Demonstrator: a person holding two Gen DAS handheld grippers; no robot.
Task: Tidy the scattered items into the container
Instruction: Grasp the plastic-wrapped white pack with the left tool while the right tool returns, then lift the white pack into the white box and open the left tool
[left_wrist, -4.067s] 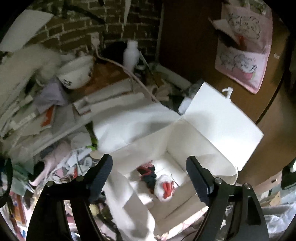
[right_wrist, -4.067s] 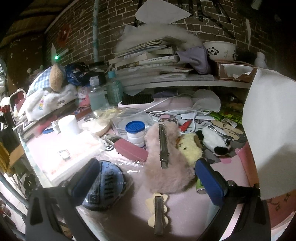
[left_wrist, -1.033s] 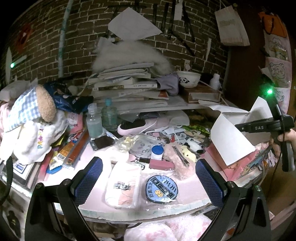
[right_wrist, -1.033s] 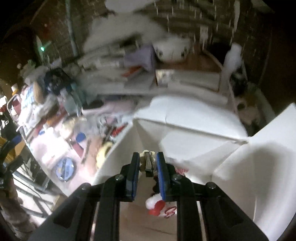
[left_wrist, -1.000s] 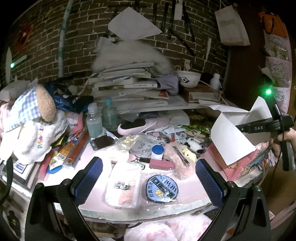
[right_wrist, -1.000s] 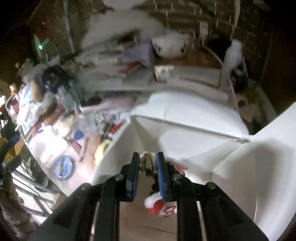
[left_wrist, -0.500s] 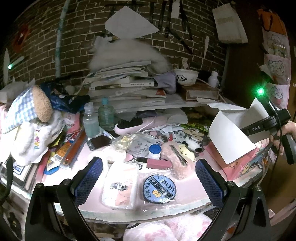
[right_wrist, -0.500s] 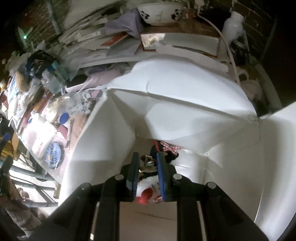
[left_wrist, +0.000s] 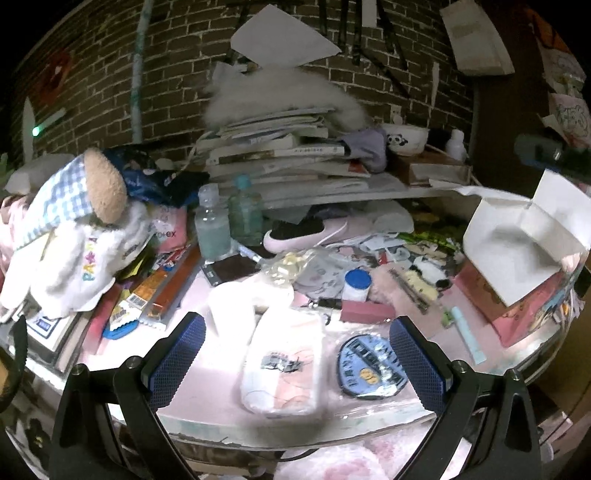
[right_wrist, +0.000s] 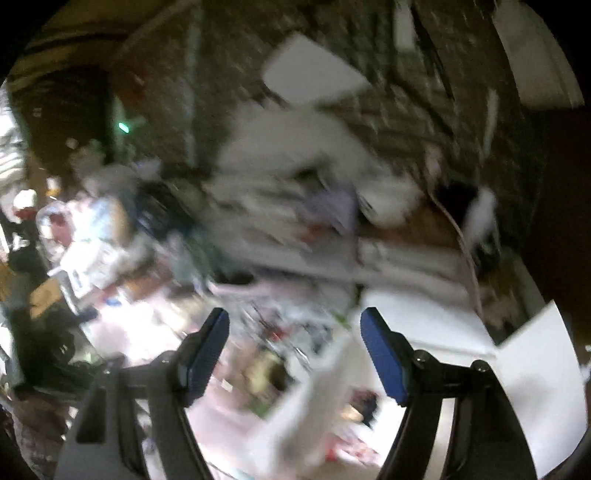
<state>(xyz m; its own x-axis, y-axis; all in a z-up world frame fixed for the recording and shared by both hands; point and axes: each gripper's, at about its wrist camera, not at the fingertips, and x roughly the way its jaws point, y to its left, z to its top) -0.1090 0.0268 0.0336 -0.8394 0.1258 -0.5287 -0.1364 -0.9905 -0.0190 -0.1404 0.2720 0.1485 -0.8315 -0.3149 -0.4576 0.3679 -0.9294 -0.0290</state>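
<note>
While the left tool (left_wrist: 297, 358) hangs spread and empty over the bench (left_wrist: 207, 373), a white pouch (left_wrist: 284, 363) lies between its fingers. The right tool (right_wrist: 295, 352), also spread and empty, hovers above the white box (right_wrist: 524, 384), blurred.

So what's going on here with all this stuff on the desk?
Someone is tidying a cluttered pink desk into a white cardboard box at its right end. The right hand-held gripper is open and empty beside the box, though that view is blurred. The left hand-held gripper is open too, over a clear packet and a round blue patch that are not yet packed.
</note>
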